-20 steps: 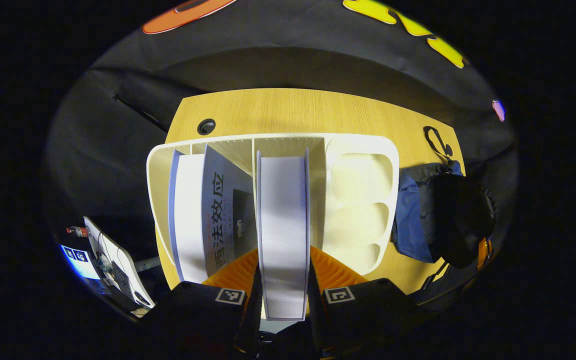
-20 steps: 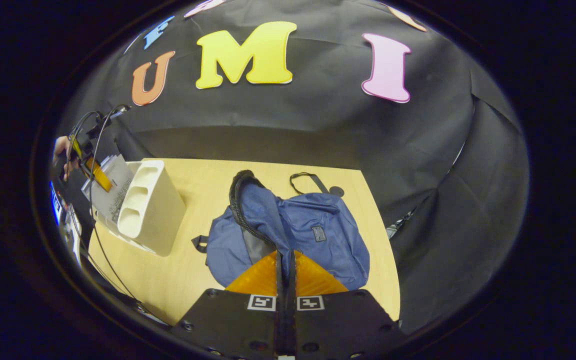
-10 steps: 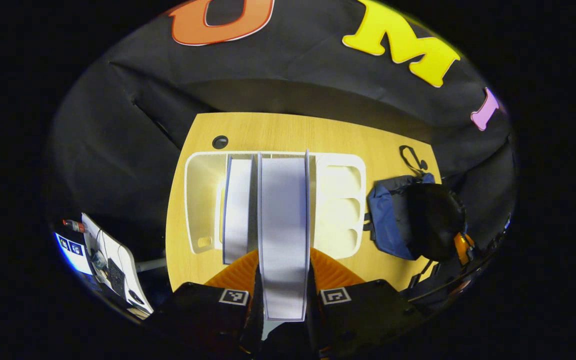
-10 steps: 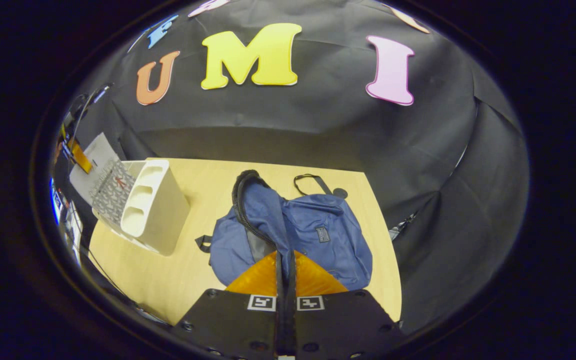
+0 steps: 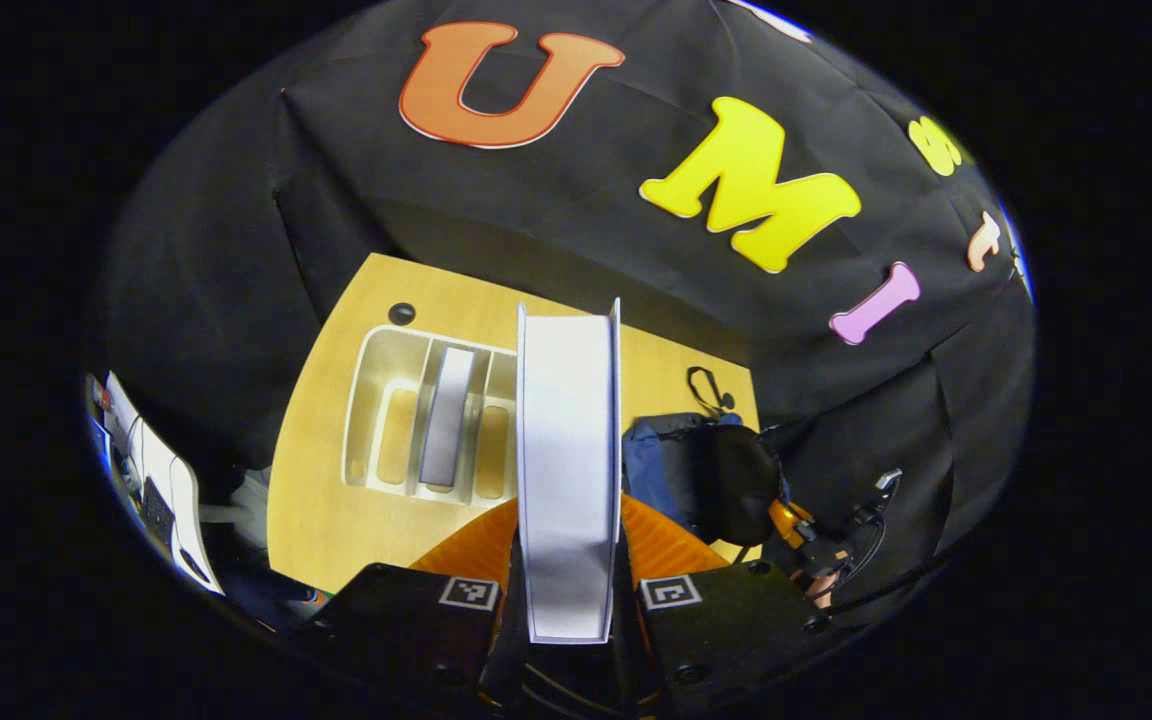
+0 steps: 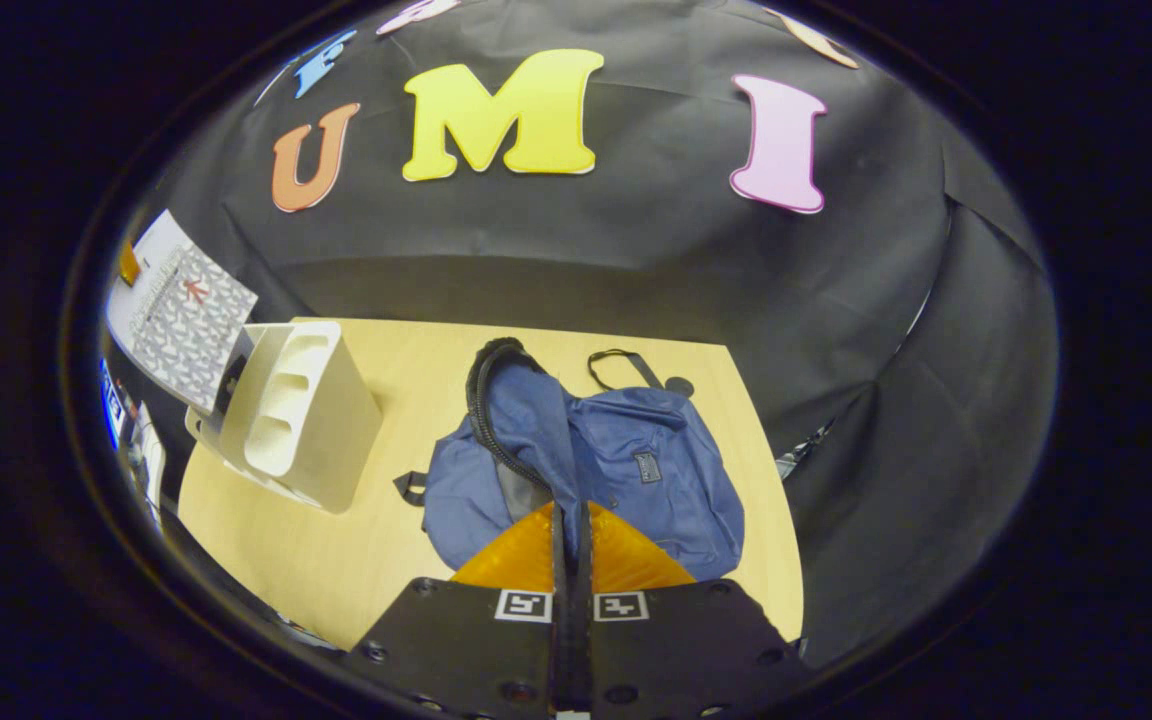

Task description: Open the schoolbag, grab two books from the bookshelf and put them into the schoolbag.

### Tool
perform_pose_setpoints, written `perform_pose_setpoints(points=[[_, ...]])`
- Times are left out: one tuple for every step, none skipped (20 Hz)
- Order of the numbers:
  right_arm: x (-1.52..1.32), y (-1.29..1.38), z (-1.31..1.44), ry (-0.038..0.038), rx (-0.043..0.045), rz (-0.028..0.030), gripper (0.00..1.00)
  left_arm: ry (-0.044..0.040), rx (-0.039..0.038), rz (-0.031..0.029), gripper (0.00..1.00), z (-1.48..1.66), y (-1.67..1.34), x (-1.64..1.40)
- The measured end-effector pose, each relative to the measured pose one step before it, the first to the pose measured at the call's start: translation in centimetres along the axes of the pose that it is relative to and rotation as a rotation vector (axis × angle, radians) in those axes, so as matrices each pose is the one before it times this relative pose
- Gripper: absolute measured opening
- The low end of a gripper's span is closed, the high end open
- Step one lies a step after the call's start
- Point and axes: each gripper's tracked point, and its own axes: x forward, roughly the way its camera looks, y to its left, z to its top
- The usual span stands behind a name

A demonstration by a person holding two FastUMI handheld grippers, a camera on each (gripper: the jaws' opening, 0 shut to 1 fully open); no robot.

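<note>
The wooden table (image 6: 336,560) carries everything, its pale top running from the white bookshelf (image 6: 321,430) on one side to the blue schoolbag (image 6: 636,470) on the other, the two standing near each other but apart. In the right gripper view the schoolbag lies slumped on the tabletop, its zipped edge raised into a dark arch where the top flap is held up, and a thin black strap loop (image 6: 614,362) trails flat on the wood behind it. The bookshelf, seen from above in the left gripper view (image 5: 406,420), has upright dividers and one remaining book (image 5: 446,415) standing in a middle slot. The lifted book (image 5: 569,460) is raised clear above the shelf, its white page edge facing the camera; in the right gripper view its patterned grey cover (image 6: 186,320) shows up above the bookshelf at the left edge. The left gripper (image 5: 569,590) is clamped on this book, one finger pressing each cover near the bottom. The right gripper (image 6: 571,545) is pinched together on the bag's flap, holding the fabric up at the opening, with its fingers meeting over a fold of blue cloth
</note>
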Motion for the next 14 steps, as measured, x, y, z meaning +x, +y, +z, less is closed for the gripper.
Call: perform_pose_setpoints(points=[[-0.184,-0.207,0.101,-0.00168,0.00168,-0.00556,0.0,-0.00647,0.00163,-0.03724,0.37,-0.191,-1.259,0.078],[-0.035,-0.269,0.043,-0.00313,0.00546,-0.00544,0.0,-0.00393,-0.00771,-0.04774,0.37,-0.234,-1.458,0.364],[-0.019,-0.201,0.104,-0.00462,0.0085,-0.00355,0.0,-0.00689,-0.00929,-0.05506,0.37,-0.247,-1.599,0.894],[0.104,-0.14,0.018,-0.00156,0.0105,-0.00103,0.01,-0.00431,-0.00988,-0.05499,0.37,-0.262,-1.458,0.993],[0.02,-0.143,-0.074,0.00241,0.0116,-0.00159,0.01,-0.00785,-0.00896,-0.04732,0.37,-0.443,-1.244,1.384],[0.01,-0.08,-0.096,0.00286,0.0087,-0.0007,0.01,-0.00512,-0.00369,-0.03717,0.37,-0.422,-0.923,1.036],[0.061,-0.11,0.07,-0.00025,0.00263,-0.00338,0.01,-0.00053,-0.00357,-0.02741,0.37,-0.549,-0.677,1.147],[-0.078,-0.149,0.085,-0.00222,0.0012,-0.00338,0.01,0.00348,-0.01098,-0.02084,0.37,-0.664,-0.503,1.212],[0.0,-0.038,0.167,-0.00002,0.00163,-0.00075,0.0,0.01309,-0.00694,-0.01687,0.37,-0.901,-0.272,1.345],[-0.088,-0.013,0.107,-0.00148,0.00489,-0.00036,0.0,0.01552,-0.01048,-0.00863,0.37,-1.063,-0.069,1.472],[-0.095,-0.135,0.23,-0.0035,0.00391,-0.00211,0.01,0.01973,-0.00873,-0.00015,0.37,-1.285,0.228,1.406],[-0.113,-0.13,0.183,-0.00263,0.00304,-0.00135,0.0,0.02245,-0.01192,0.00559,0.37,-1.44,0.459,1.602],[-0.016,-0.037,0.21,-0.00244,0.0026,-0.00014,0.01,0.02059,-0.01689,0.003,0.37,-1.284,0.338,1.616],[-0.005,-0.091,0.069,-0.00033,0.00203,-0.00051,0.01,0.01369,-0.01838,-0.00657,0.37,-1.017,0.179,1.63]])
